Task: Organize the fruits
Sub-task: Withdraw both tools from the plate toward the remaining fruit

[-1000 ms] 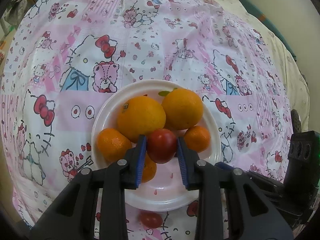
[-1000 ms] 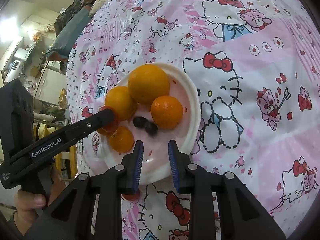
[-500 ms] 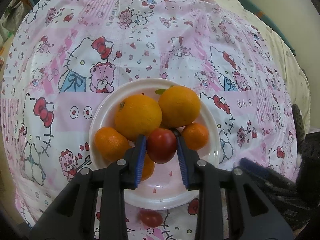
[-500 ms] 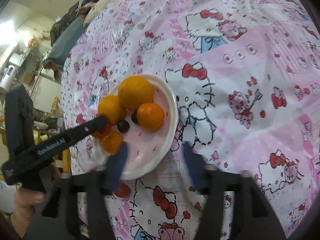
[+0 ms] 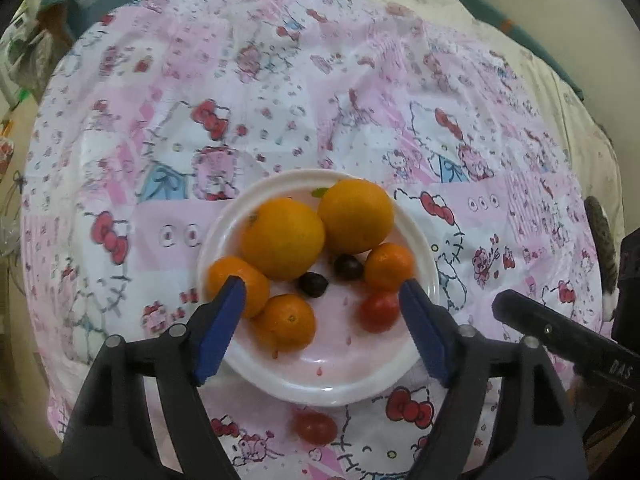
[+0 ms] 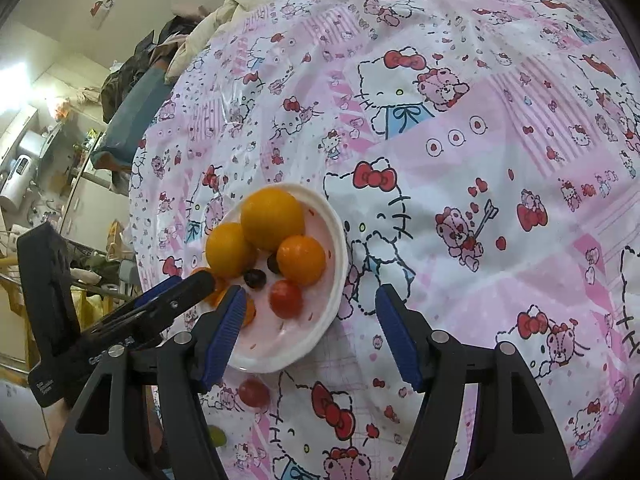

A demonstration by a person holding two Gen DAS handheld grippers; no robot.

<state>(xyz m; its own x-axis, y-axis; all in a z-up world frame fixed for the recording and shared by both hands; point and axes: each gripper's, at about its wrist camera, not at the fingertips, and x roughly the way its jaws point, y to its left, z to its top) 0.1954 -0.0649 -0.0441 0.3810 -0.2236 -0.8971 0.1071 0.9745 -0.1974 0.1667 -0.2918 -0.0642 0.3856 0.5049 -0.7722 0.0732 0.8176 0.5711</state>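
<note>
Right now the left gripper (image 5: 322,312) is hovering low over the near side of the white plate (image 5: 426,258), its blue pads spread wide and holding nothing. A red tomato (image 5: 378,311) is lying on the plate just inside the right pad, at about 4 o'clock from the plate's centre, with two big oranges (image 5: 283,238) sitting toward 12 and three small mandarins (image 5: 289,322) and two dark fruits (image 5: 313,284) sitting around them. The right gripper (image 6: 308,334) is hanging over the plate's edge, tilted, its pads likewise gaping and empty. Another tomato (image 5: 314,428) is lying off the plate at 6 o'clock on the pink cartoon tablecloth (image 5: 280,80). Behind, at 10 o'clock in the right wrist view, cluttered shelves (image 6: 36,152) and piled clothes (image 6: 160,52) are crowding the room.
</note>
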